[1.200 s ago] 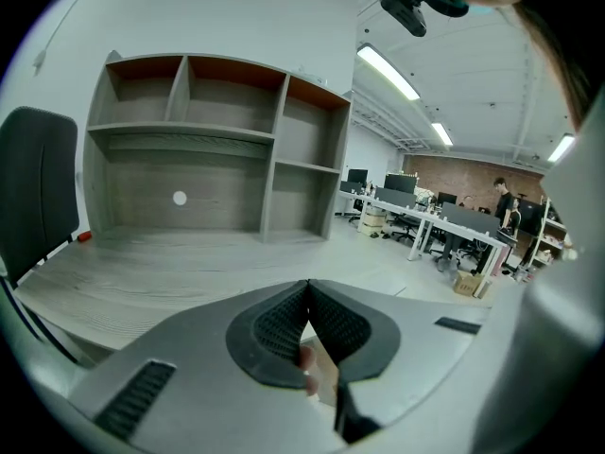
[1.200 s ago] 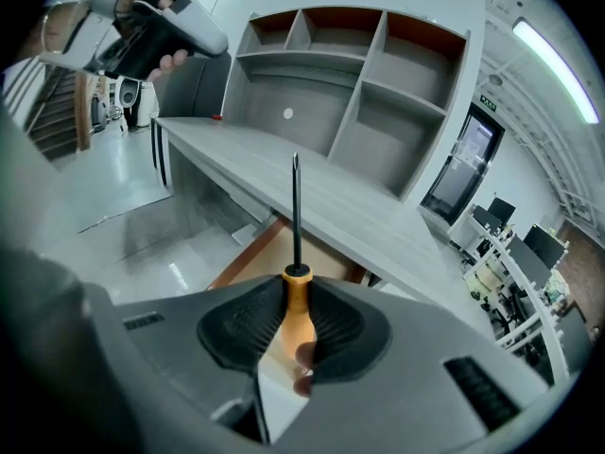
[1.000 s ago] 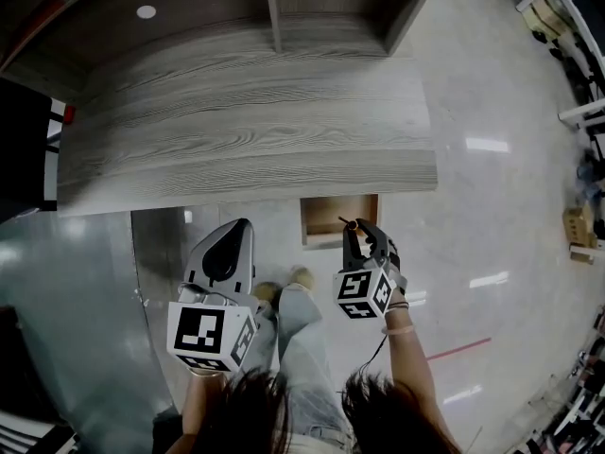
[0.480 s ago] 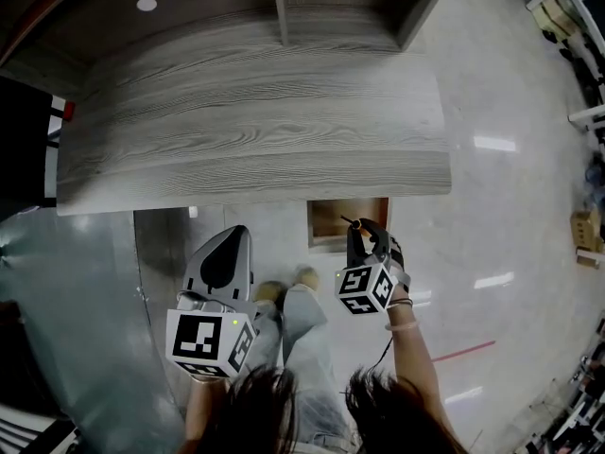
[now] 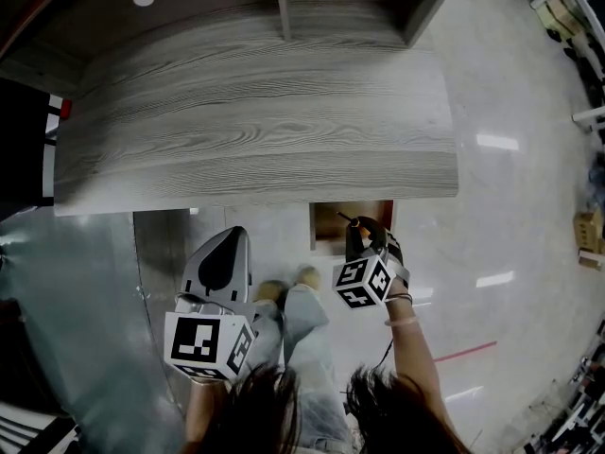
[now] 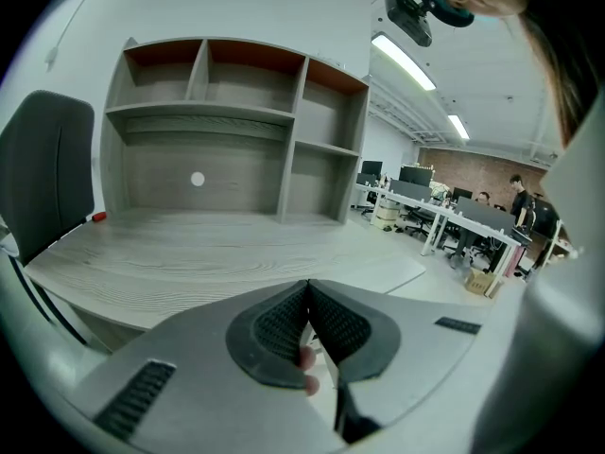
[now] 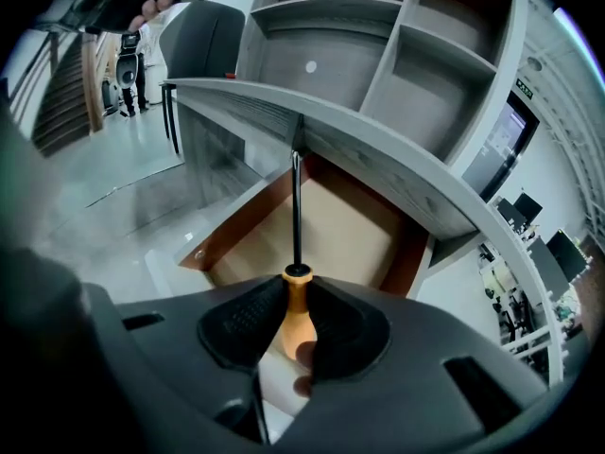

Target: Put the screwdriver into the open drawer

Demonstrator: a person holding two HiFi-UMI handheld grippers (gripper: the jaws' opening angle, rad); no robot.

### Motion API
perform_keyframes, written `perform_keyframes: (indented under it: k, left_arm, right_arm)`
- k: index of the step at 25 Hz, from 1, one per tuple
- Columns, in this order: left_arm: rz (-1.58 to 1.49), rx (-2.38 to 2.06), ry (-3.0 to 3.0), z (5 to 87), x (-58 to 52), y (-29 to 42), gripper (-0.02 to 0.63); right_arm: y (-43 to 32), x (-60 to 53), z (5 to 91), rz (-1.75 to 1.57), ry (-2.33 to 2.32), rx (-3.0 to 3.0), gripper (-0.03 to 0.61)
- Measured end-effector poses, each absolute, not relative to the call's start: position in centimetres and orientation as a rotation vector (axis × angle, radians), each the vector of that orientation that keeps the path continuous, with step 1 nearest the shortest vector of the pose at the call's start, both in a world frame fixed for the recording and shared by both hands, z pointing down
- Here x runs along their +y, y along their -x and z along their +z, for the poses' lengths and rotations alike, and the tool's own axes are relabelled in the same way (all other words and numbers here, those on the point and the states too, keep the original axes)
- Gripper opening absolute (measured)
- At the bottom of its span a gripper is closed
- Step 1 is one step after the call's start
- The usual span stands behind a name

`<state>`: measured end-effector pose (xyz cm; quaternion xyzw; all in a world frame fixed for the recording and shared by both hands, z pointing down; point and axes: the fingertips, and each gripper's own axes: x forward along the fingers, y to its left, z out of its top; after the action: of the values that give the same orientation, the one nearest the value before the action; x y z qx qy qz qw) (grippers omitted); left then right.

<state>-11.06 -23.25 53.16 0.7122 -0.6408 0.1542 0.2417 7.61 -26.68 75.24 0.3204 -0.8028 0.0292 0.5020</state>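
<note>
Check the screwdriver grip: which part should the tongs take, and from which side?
On the screwdriver, the orange handle, approached from its butt end. The right tongs are shut on it that way: the bulbous handle fills the jaws, whereas the thin shaft would likely slip. It also leaves the shaft pointing ahead toward the open drawer.

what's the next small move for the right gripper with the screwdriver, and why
Probably ease the right gripper forward and down into the open drawer. Its jaws are shut on the screwdriver handle, and the tip shows against the desk edge, above the drawer floor.
</note>
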Motion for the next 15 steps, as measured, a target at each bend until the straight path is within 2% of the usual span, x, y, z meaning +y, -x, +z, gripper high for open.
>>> perform_keyframes:
  k: [15]
  left_arm:
    - [0.45, -1.752, -1.908, 55.0, -23.2, 11.9, 0.017]
  right_arm:
    - [-6.5, -26.7, 78.3, 0.092, -0.688, -1.872, 0.091]
